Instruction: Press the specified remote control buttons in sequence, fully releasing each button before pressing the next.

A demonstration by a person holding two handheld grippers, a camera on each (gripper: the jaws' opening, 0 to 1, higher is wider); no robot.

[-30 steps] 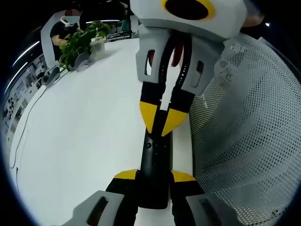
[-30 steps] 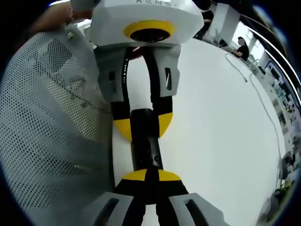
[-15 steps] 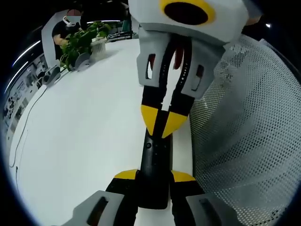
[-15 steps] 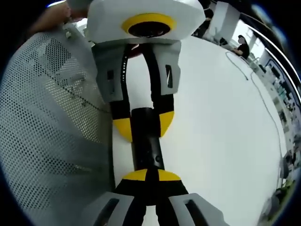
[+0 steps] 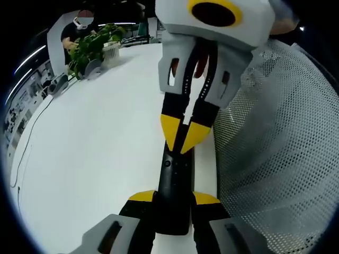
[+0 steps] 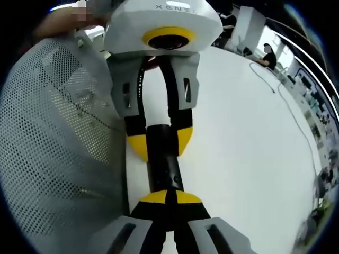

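A slim black remote control [image 5: 175, 180] lies lengthwise over the white table [image 5: 95, 148], gripped at its near end by my left gripper [image 5: 174, 199], which is shut on it with a yellow pad on each side. My right gripper [image 5: 181, 136] reaches in from the top of the left gripper view, jaws shut, yellow tips together and resting on the remote's upper face just beyond a small round button [image 5: 167, 163]. In the right gripper view my right gripper [image 6: 167, 197] sits shut on top of the remote [image 6: 164, 172], and the left gripper [image 6: 161, 145] clamps its far end.
A white perforated mesh surface [image 5: 275, 159] fills the side by the remote, also seen as mesh [image 6: 53, 148]. A potted plant [image 5: 90, 45] and a seated person [image 5: 79, 21] are at the table's far end. A thin cable [image 6: 291, 111] runs along the table.
The right gripper's tips have shifted very slightly over the remote. The left gripper keeps its hold and the remote stays in place.
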